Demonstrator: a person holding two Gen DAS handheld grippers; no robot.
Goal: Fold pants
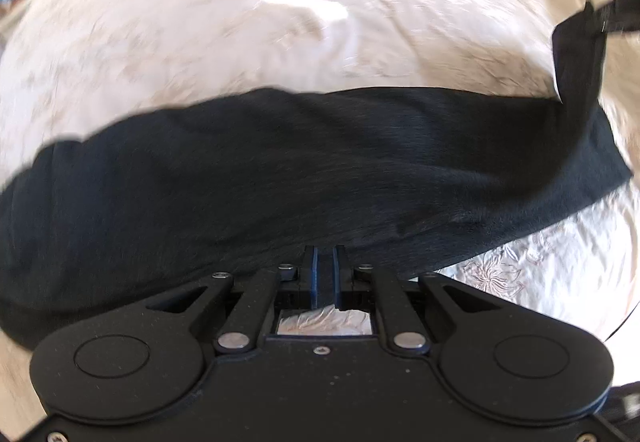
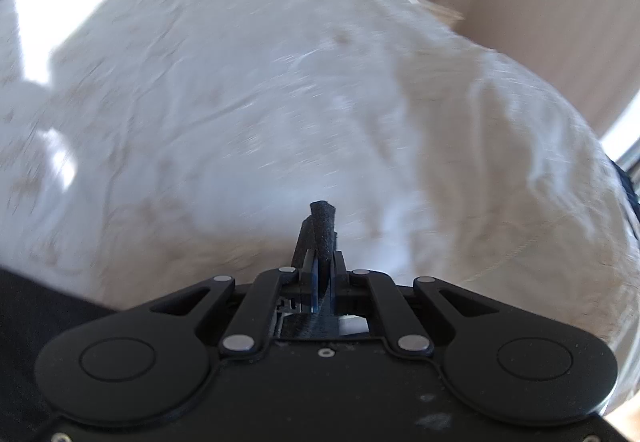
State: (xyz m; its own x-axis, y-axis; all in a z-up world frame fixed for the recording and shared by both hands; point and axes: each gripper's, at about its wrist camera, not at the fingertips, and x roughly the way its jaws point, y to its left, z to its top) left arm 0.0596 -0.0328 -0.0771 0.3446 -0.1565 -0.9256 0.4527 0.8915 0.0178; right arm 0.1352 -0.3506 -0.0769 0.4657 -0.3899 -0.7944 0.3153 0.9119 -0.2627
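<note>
Nothing readable in either view, honestly. No labels, brand marks, numbers or signs anywhere. The black fabric pants point(image 1: 280, 170) show no tag or print, the white embroidered bedspread point(image 1: 520, 262) only has a floral stitch pattern, no lettering, and the small cluttered items in the far background are too blurred to make out any text.

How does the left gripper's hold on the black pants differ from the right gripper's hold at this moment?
The left gripper pinches the edge of a broad, flat span of the black pants; the right gripper pinches only a narrow bunched end poking past its fingertips. Cloth fills the left wrist view, while the right wrist view shows mostly white bedspread. Both are shut on the pants.
</note>
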